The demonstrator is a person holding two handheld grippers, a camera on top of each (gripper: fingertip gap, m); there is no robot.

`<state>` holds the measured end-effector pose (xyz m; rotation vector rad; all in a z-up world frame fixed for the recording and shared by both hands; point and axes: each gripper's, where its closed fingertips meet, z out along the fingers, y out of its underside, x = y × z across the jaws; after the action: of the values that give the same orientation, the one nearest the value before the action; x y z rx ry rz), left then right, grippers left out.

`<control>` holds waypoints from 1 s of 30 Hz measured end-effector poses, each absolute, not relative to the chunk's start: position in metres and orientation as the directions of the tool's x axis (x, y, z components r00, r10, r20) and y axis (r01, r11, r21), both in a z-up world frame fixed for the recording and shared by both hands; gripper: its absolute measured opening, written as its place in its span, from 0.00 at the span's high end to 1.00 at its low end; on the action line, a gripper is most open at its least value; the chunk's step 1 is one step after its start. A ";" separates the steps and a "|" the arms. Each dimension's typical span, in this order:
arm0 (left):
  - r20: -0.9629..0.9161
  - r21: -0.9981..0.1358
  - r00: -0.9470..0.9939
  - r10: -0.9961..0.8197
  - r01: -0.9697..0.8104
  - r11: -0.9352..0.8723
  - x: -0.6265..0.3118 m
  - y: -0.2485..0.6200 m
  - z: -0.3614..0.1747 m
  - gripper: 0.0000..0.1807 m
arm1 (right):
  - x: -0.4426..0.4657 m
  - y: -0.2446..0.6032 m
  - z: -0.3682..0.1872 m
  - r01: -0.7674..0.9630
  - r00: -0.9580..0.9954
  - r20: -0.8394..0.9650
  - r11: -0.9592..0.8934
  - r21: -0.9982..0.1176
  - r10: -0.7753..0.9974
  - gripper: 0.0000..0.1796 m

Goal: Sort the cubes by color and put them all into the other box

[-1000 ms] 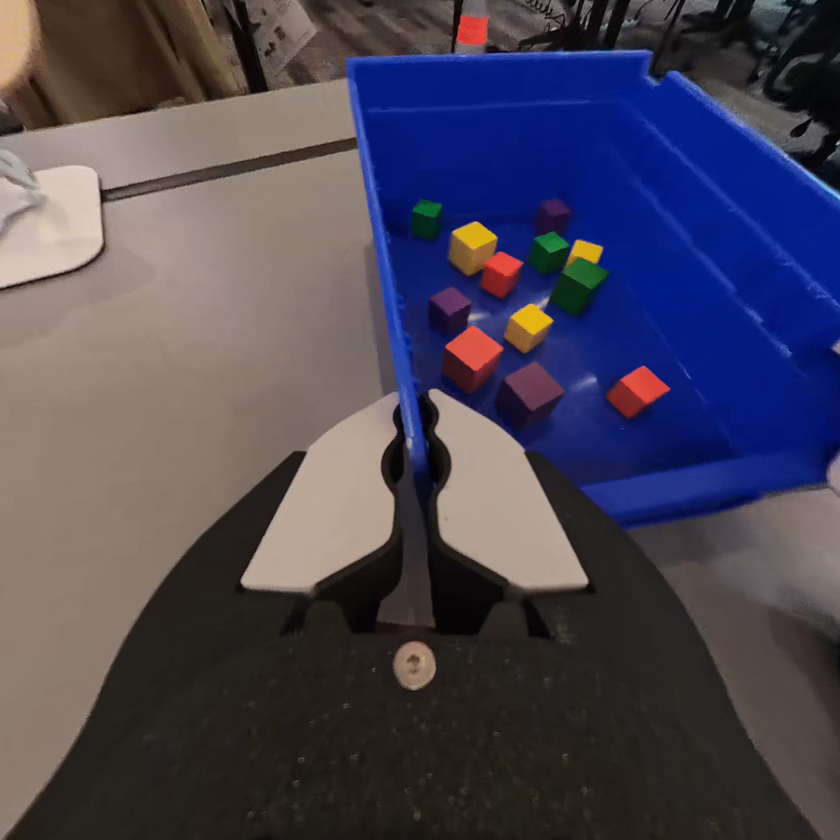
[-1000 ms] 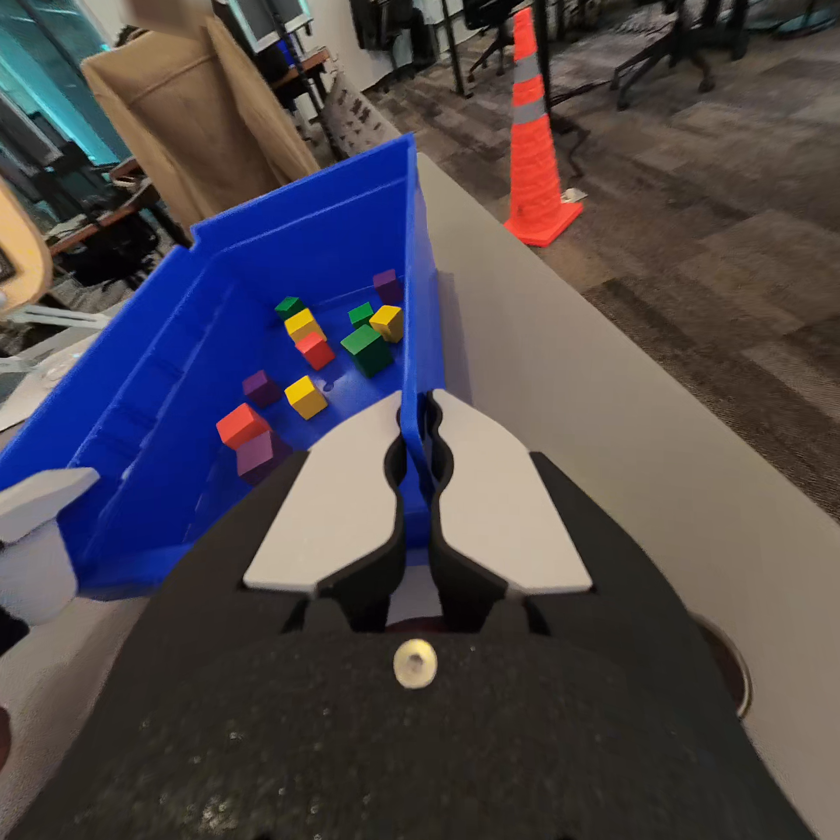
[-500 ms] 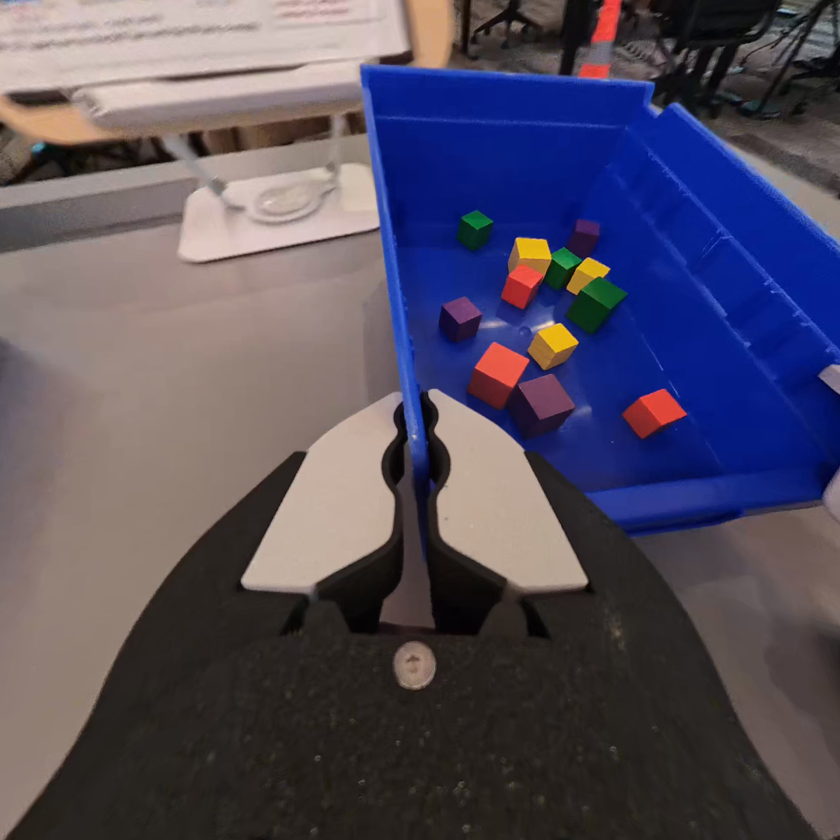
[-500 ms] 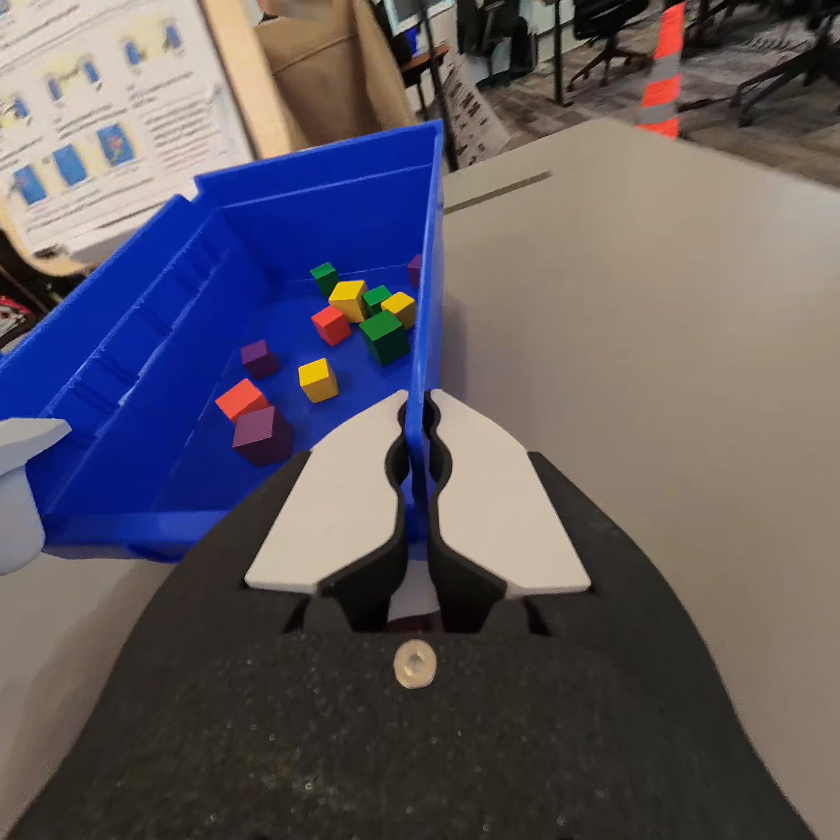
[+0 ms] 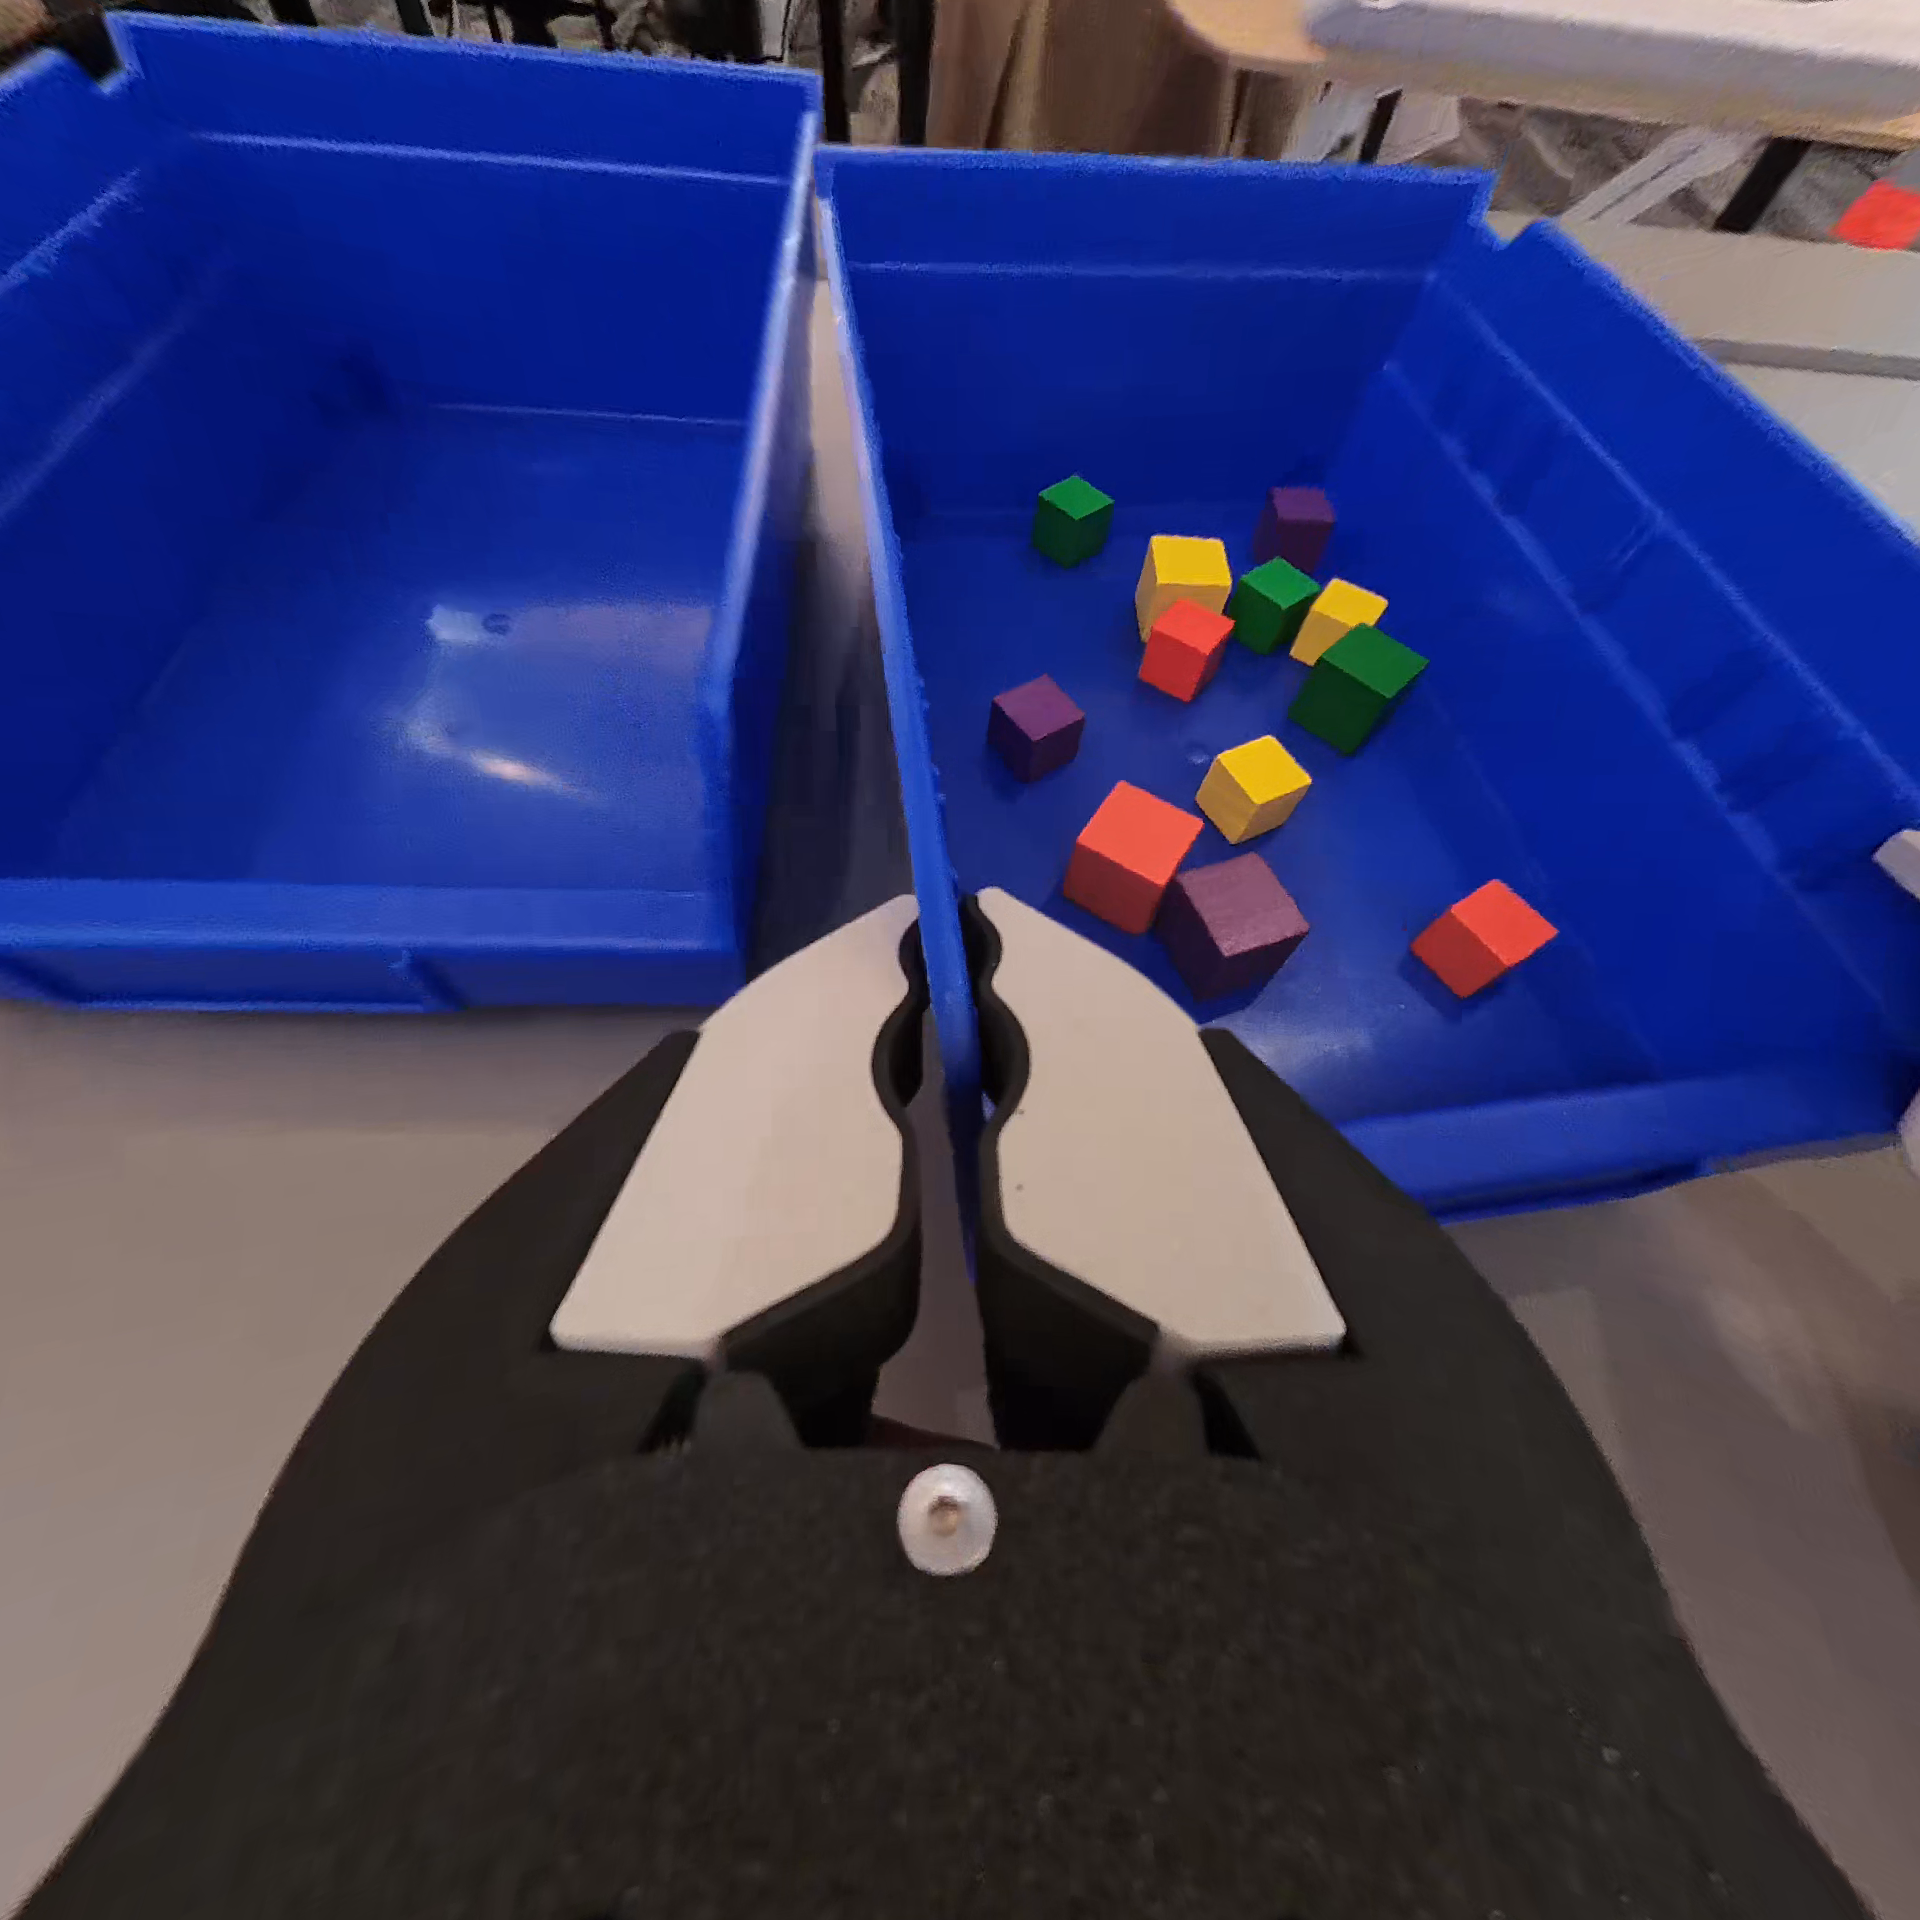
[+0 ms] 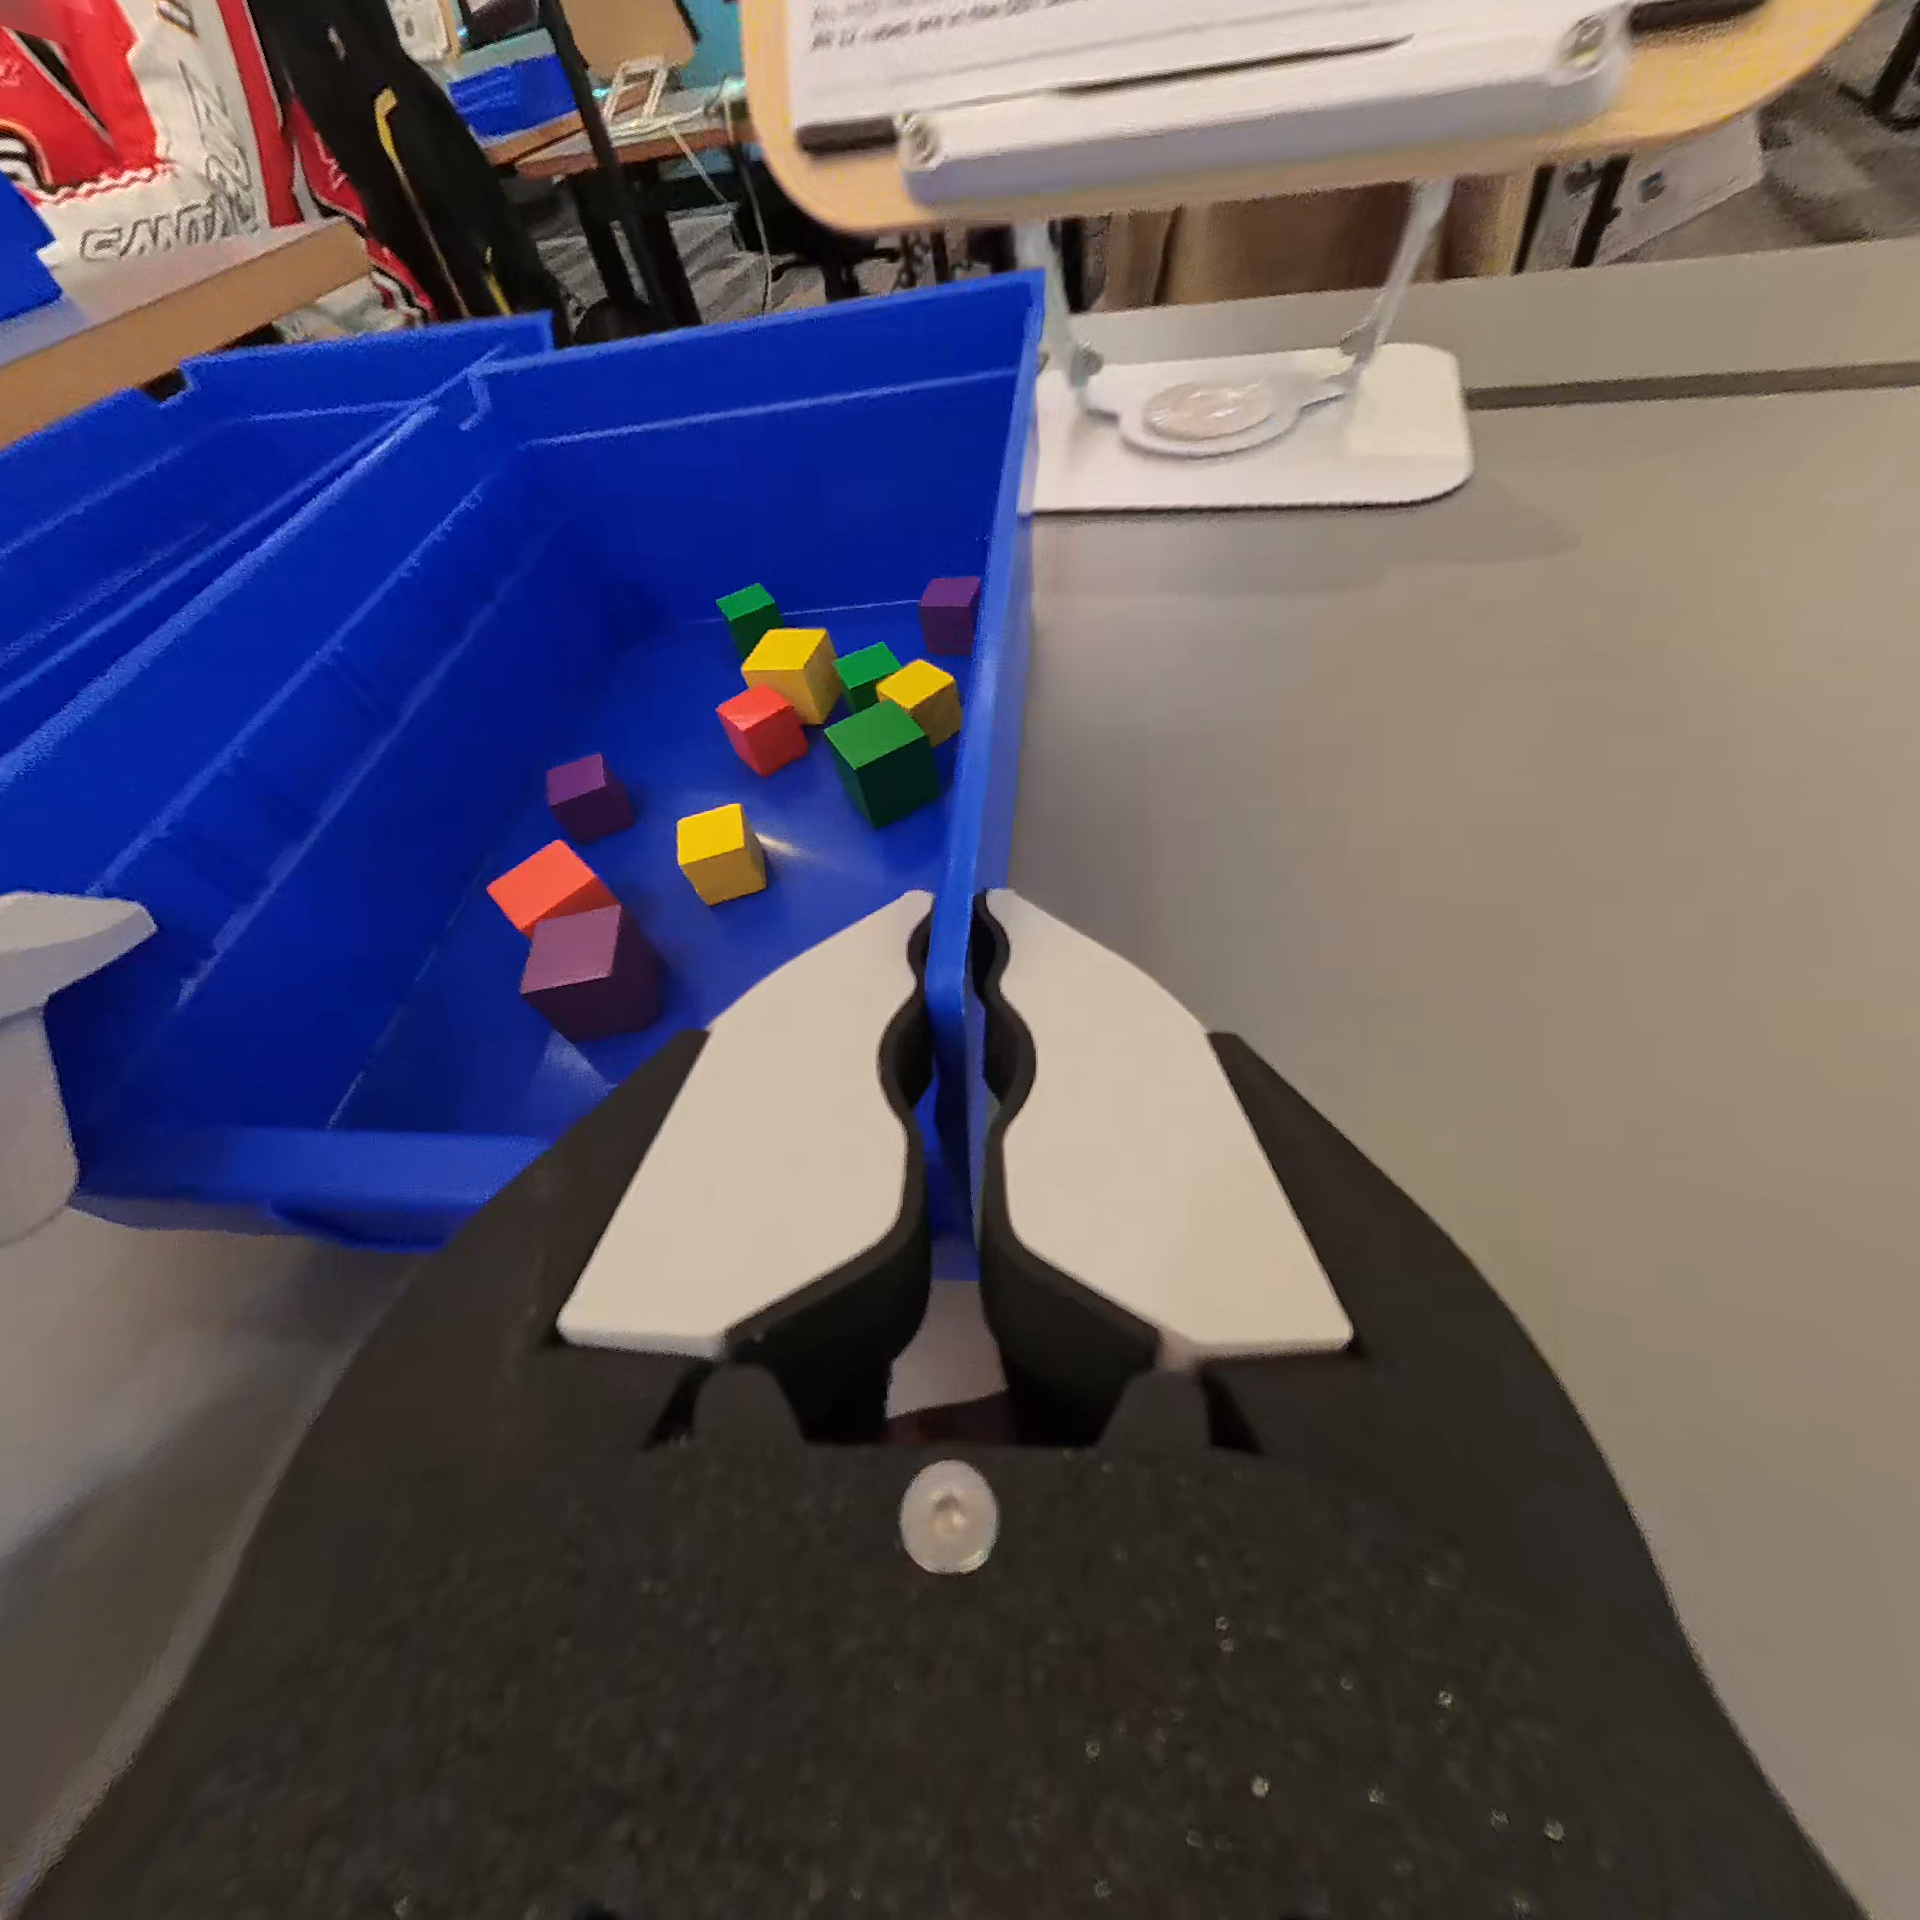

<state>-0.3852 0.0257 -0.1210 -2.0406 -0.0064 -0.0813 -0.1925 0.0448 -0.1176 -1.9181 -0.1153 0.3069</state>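
Left tongs (image 5: 948, 914) clamped on left wall of blue bin w/ cubes (image 5: 1143, 364); right tongs (image 6: 954, 914) clamped on its right wall. Cubes (image 5: 1252, 787) scattered inside. Empty bin (image 5: 416, 312) adjacent at 9 o'clock, on grey surface (image 6: 1507, 831).

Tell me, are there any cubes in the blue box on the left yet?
No. In the left wrist view the left box shows only its bare blue floor, while all the coloured cubes lie in the right box.
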 end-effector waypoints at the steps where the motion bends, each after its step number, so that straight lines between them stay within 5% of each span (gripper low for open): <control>1: 0.065 -0.888 0.998 -0.026 0.046 -0.458 -0.390 0.028 -0.121 0.98 | -0.199 0.045 -0.119 -0.067 0.957 -0.162 -0.359 -0.931 0.241 0.97; 3: 0.087 -0.882 0.995 -0.052 0.052 -0.469 -0.390 0.030 -0.122 0.90 | -0.202 0.046 -0.119 -0.055 0.953 -0.153 -0.348 -0.936 0.261 0.96; 5: 0.081 -0.874 0.993 -0.083 0.031 -0.484 -0.386 0.023 -0.117 0.65 | -0.204 0.047 -0.118 -0.044 0.941 -0.151 -0.336 -0.941 0.302 0.94; 6: 0.062 -0.887 0.993 -0.101 0.008 -0.462 -0.387 0.016 -0.107 0.65 | -0.200 0.046 -0.117 -0.056 0.938 -0.161 -0.327 -0.943 0.306 0.87; 8: -0.035 -0.928 0.996 -0.077 -0.061 -0.369 -0.406 -0.006 -0.077 0.70 | -0.196 0.038 -0.111 -0.080 0.916 -0.188 -0.298 -0.951 0.354 0.77; 12: -0.129 -0.954 0.986 0.103 -0.095 -0.283 -0.501 -0.033 -0.040 0.83 | -0.175 0.009 -0.087 -0.204 0.871 -0.239 -0.128 -0.971 0.430 0.76; 15: -0.055 -0.920 0.987 0.148 0.008 -0.392 -0.571 -0.012 -0.064 0.79 | -0.158 -0.008 -0.063 -0.311 0.847 -0.266 0.024 -0.950 0.460 0.79; 18: -0.057 -0.895 0.977 0.206 0.041 -0.445 -0.621 0.021 -0.090 0.67 | -0.165 0.001 -0.074 -0.292 0.839 -0.282 -0.053 -0.955 0.466 0.76; 23: 0.037 -0.895 0.989 0.141 0.096 -0.435 -0.630 0.070 -0.102 0.66 | -0.172 0.002 -0.077 -0.265 0.839 -0.268 -0.075 -0.961 0.474 0.76; 30: 0.000 -0.883 0.981 0.192 0.090 -0.461 -0.637 0.092 -0.117 0.92 | -0.179 -0.001 -0.076 -0.184 0.867 -0.178 -0.033 -0.982 0.465 0.76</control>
<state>-0.6372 0.0922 -0.1175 -2.0523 -0.1994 0.1197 -0.1793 -0.0013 -0.0759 -1.5198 -0.2314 0.5284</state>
